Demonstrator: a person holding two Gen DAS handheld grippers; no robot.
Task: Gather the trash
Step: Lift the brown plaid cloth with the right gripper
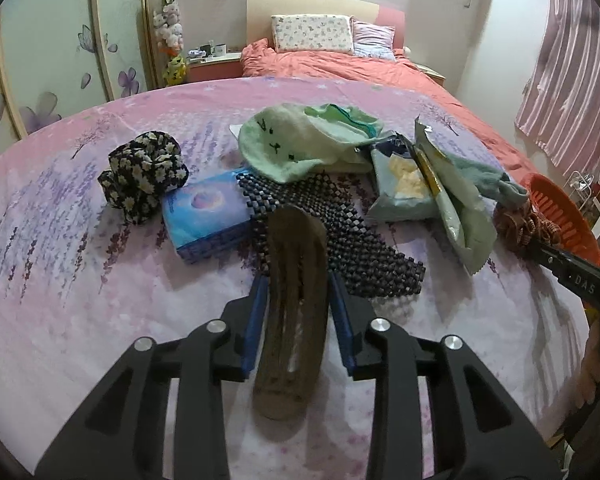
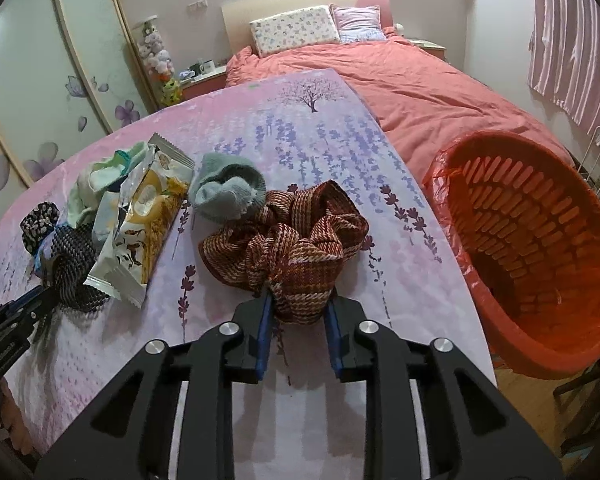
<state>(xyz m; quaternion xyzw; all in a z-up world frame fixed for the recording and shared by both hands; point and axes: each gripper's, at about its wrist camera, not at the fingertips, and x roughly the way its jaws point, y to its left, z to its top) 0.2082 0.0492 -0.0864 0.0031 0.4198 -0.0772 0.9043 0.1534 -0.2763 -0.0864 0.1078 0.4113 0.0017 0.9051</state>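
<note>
My left gripper (image 1: 300,284) is shut on a dark brown hair clip (image 1: 292,304) that stands between its blue pads, above the pink floral sheet. My right gripper (image 2: 298,304) is shut on the near edge of a red-brown plaid scrunchie (image 2: 288,240), which rests on the sheet; it also shows in the left wrist view (image 1: 516,228). Snack wrappers (image 2: 140,232) lie left of the scrunchie and show in the left wrist view (image 1: 412,184) too. An orange basket (image 2: 540,248) lined with a red bag stands at the bed's right edge.
On the sheet lie a black beaded mat (image 1: 328,224), a blue tissue pack (image 1: 208,212), a black floral scrunchie (image 1: 144,176), a pale green plush cloth (image 1: 284,144) and a teal sock (image 2: 228,192). The coral duvet and pillows (image 1: 312,32) lie beyond. The wardrobe stands at left.
</note>
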